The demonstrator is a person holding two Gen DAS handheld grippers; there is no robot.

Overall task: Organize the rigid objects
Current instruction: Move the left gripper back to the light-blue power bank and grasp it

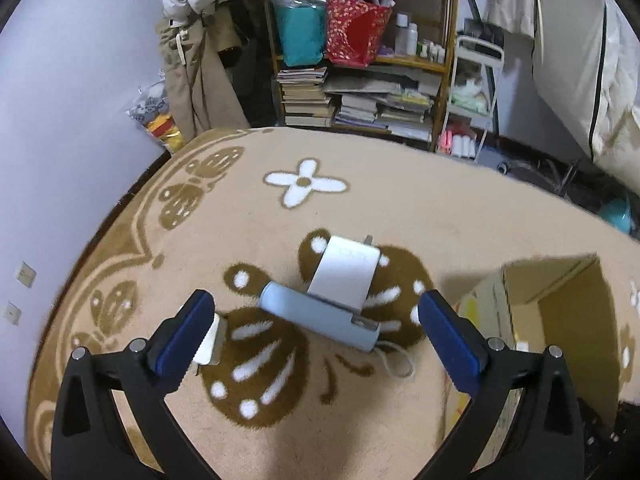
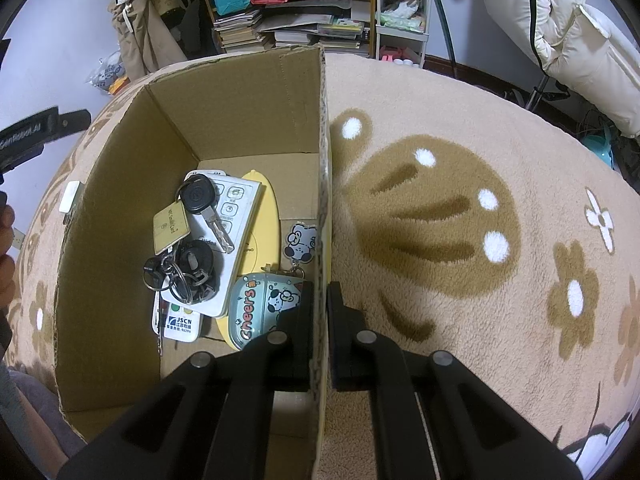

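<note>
Two chargers [image 1: 346,270] beside one power bank [image 1: 320,314], left gripper [image 1: 316,330] spread wide, right gripper [image 2: 319,296] clamping one cardboard box [image 2: 322,128] wall.

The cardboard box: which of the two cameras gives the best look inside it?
The right wrist view. It looks down into the open cardboard box, showing keys and a remote, with the right gripper clamped on its wall. The left wrist view catches only an outer corner.

Left gripper [image 1: 316,320] jaws wide open over rug [image 1: 400,208]. Blue power bank [image 1: 320,314] between jaws, white charger [image 1: 346,272] touching it, just beyond. Small white plug [image 1: 210,338] beside left jaw. Box [image 1: 560,320] outside right jaw.
</note>
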